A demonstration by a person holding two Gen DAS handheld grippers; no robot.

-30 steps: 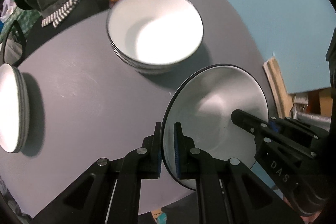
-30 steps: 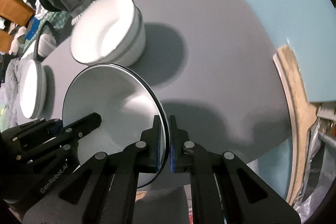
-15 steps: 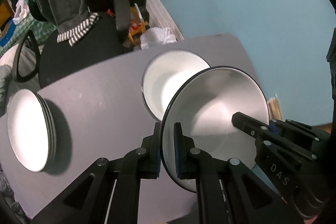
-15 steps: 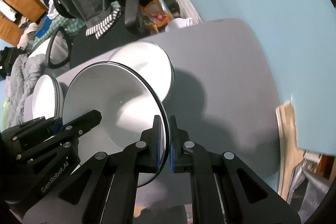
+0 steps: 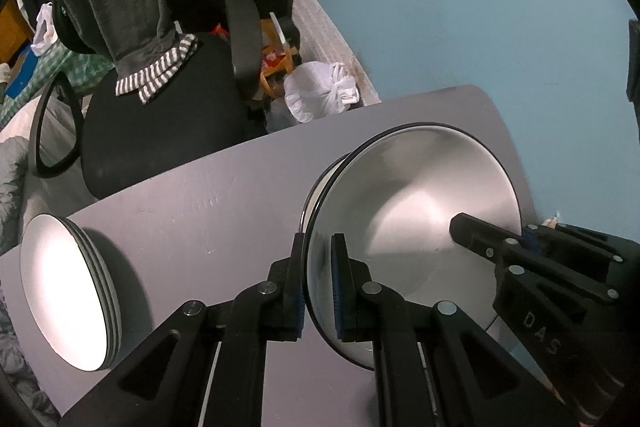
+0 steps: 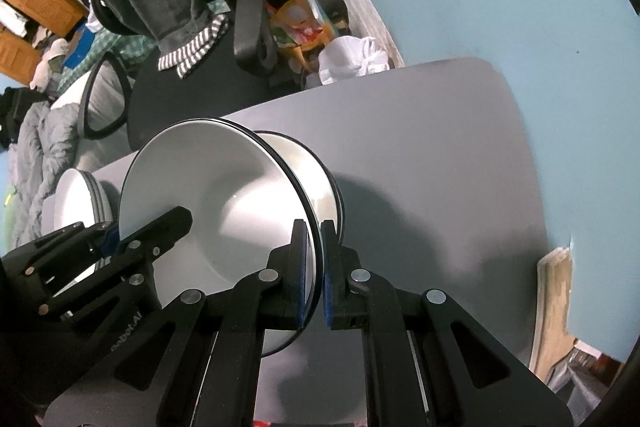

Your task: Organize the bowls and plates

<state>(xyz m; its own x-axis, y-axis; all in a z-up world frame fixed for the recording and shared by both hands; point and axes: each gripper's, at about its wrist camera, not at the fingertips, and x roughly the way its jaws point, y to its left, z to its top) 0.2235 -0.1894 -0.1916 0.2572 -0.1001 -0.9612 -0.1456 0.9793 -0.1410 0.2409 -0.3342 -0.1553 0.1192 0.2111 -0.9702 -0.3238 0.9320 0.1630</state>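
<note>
Left wrist view: close, looking forward along its fingers over the grey rounded table (image 5: 224,195).
Right wrist view: close, facing alike from the opposite side.
Shared: white black-rimmed bowl (image 5: 416,211) (image 6: 216,195), table (image 6: 420,155), black office chair (image 5: 160,123) (image 6: 180,95).

White dishes, grey table

White bowl (image 5: 416,195) has a black rim; table (image 5: 224,195) plain grey; wall (image 5: 460,7) light blue.

Lived-in home room: office chair (image 5: 160,131) draped with clothes behind grey counter (image 5: 224,211); tied plastic bag (image 5: 320,97) beside chair.
</note>
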